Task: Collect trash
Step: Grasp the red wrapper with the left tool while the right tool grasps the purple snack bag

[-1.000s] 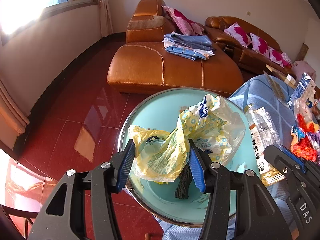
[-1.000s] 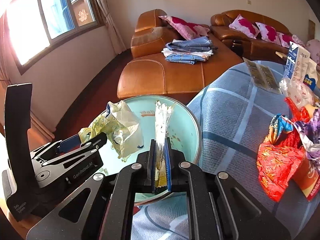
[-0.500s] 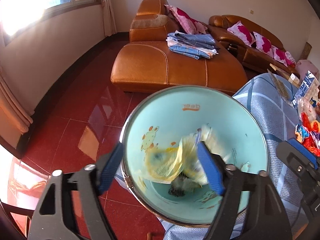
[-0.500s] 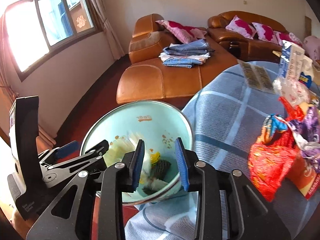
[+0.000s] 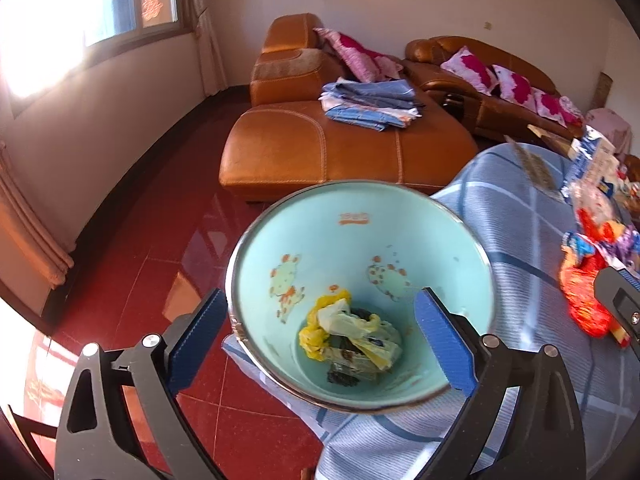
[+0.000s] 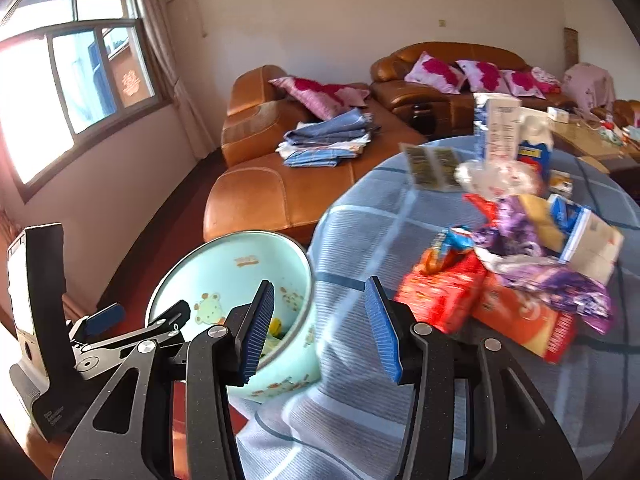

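My left fingers [image 5: 320,336] hung over the mouth of the pale turquoise, cartoon-printed waste bin [image 5: 460,240], their jaws opening wide with nothing pressed between the blue pads. The crumpled yellow-and-white plastic bag [image 5: 352,330] lay at the bottom of the bin, below and between those pads and well clear of both, on top of some darker scraps. It lay bunched up, its longer side running from the yellow knot at the upper left down to the lower right; beyond that I could not tell which way it faced. The bin stood upright on the red tiled floor [image 5: 140,264], its rim touching the edge of the blue checked cloth [image 5: 516,224] over the round surface. My right fingers [image 6: 318,332] were opening too, empty, with the bin's right wall [image 6: 288,364] behind the left pad and the cloth behind the right one. The heap of red, orange and purple snack wrappers [image 6: 516,280] lay on the cloth, up and to the right of my right fingers and apart from them, blurred.
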### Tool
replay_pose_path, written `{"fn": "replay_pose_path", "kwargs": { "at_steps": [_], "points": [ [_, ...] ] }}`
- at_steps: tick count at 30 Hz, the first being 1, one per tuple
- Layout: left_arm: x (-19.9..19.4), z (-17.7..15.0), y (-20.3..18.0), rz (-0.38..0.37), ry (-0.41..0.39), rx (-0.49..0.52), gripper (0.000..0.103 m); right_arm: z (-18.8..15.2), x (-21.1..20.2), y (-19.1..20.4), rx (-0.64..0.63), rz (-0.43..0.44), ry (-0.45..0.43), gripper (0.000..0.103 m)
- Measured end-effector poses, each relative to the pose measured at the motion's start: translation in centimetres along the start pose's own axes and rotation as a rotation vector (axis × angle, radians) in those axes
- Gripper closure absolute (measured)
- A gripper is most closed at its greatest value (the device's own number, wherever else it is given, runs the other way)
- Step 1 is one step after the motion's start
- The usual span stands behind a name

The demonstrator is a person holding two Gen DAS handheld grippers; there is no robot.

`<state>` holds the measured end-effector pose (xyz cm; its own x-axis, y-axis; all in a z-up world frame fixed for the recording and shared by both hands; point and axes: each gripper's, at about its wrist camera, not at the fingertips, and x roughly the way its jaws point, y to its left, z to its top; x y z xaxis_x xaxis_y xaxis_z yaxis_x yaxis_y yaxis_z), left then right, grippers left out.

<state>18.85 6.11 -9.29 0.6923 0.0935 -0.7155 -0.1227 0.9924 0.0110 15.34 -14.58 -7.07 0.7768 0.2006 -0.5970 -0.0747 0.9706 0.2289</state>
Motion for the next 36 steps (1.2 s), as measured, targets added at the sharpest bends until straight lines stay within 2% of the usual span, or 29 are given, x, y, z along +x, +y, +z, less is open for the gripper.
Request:
{"fn": "replay_pose_path", "kwargs": {
  "at_steps": [12, 17, 27, 36],
  "points": [
    [-4.7, -1.1, -4.9, -0.061, -0.068, 0.097, 0.009, -1.7, -5.6, -5.4, 0.092, -0.083, -0.066, 0.055],
    [-6.1, -2.0, -6.4, -0.100, -0.071, 0.110, 0.009, -2.8, -7.5, -7.6, 0.124, -0.117, -0.087, 0.055],
    [-6.0, -4.6, -10.1, -0.225, -0.004, 0.164, 0.006, -4.8, -10.2, -13.2, 0.222, -0.220, -0.102, 0.055],
    [-5.5, -4.4, -14.2, -0.280, -0.019, 0.230, 0.009, -5.6, -10.7, -16.8, 0.276, -0.252, -0.102, 0.055]
  ]
}}
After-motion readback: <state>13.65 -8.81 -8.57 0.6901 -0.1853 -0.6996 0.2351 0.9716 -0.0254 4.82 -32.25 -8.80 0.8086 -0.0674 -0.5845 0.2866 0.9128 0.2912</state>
